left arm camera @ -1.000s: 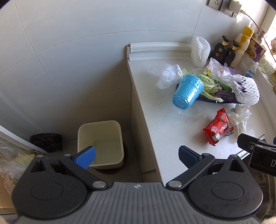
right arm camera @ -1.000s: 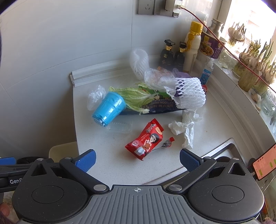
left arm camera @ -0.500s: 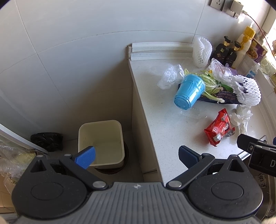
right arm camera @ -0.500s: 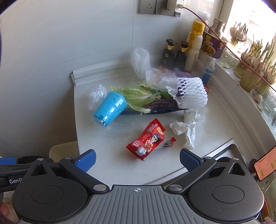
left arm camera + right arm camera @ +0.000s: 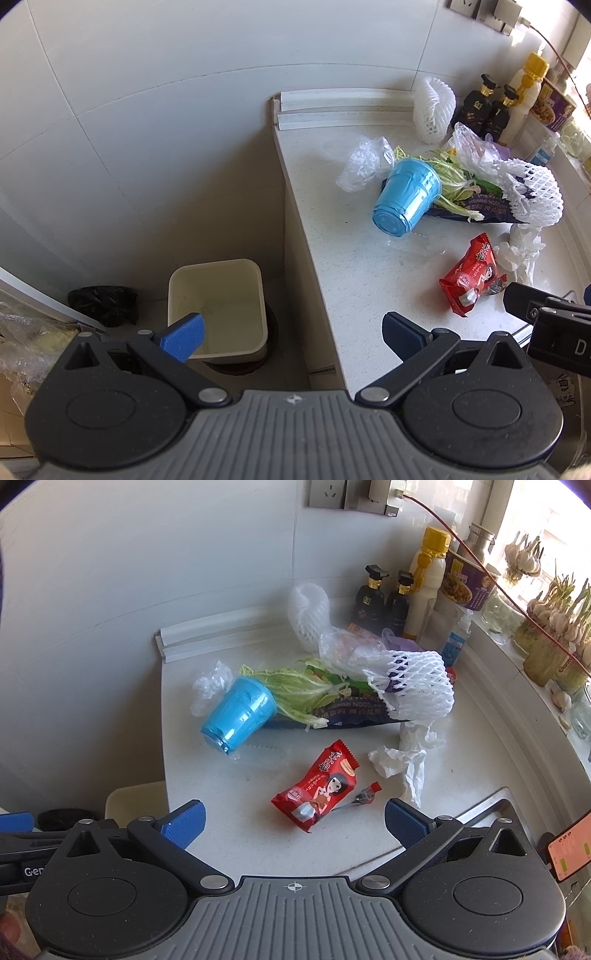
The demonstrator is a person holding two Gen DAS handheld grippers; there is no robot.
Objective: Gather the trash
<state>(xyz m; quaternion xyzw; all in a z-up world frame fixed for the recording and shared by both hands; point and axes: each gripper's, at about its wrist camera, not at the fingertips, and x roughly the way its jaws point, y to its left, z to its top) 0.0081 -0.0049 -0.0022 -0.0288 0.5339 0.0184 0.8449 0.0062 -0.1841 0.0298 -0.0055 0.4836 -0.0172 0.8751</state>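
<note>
Trash lies on a white counter (image 5: 236, 834): a red snack wrapper (image 5: 317, 786) (image 5: 471, 278), crumpled tissue (image 5: 402, 757), a tipped blue cup (image 5: 238, 714) (image 5: 406, 201), cabbage leaves (image 5: 295, 686), a dark noodle packet (image 5: 354, 710), white foam netting (image 5: 413, 686) and a clear plastic bag (image 5: 210, 683). A cream bin (image 5: 216, 302) stands on the floor left of the counter. My right gripper (image 5: 293, 818) is open, hovering just short of the red wrapper. My left gripper (image 5: 291, 330) is open over the counter's edge, between bin and counter, holding nothing.
Sauce bottles (image 5: 384, 598), a yellow-capped bottle (image 5: 424, 576) and a noodle cup (image 5: 467, 581) stand at the back by the wall. Garlic pots (image 5: 546, 642) line the sill at right. A black bag (image 5: 101, 304) lies on the floor beside the bin. A phone (image 5: 570, 851) sits at right.
Both views have shifted slightly; the trash sits a little lower and nearer in the right wrist view. Both grippers remain open and nothing has been taken hold of.
</note>
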